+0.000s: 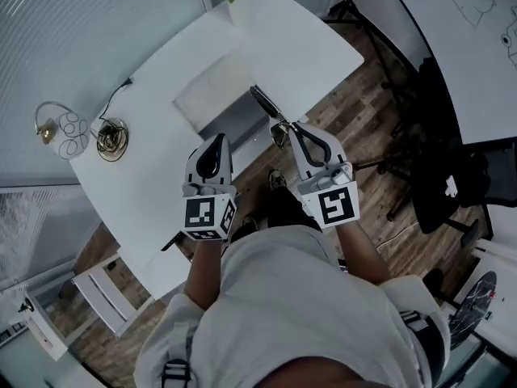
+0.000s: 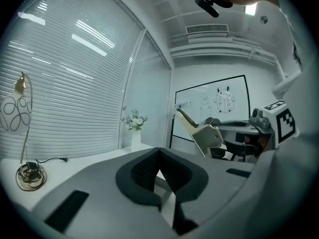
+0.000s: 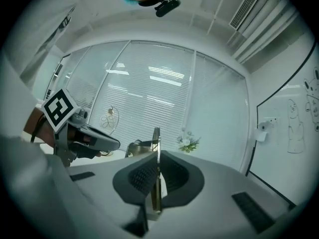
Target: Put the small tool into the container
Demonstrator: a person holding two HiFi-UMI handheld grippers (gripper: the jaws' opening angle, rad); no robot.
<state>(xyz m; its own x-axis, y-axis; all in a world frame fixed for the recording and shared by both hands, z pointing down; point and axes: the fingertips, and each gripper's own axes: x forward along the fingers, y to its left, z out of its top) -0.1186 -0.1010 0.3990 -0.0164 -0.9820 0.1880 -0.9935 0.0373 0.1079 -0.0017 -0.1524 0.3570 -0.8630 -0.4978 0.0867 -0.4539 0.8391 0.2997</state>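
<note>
**White desk (image 1: 153,176) with the small tool (image 1: 266,105) held above its near edge**

Window blinds and a whiteboard are seen around the desk. The container (image 1: 212,95), a shallow white box, lies by the desk's near edge. The small tool, a thin flat metal piece, is clamped edge-on between the closed jaws of the right gripper (image 1: 292,129), just beside the container's right side. The left gripper (image 1: 216,142) is closed on nothing. The tool is judged light, stiff and slippery; it is best pinched across its flat faces.

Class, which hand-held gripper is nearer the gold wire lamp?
Left. The left hand-held gripper is right of the gold wire lamp; the right hand-held gripper is farther right.
</note>
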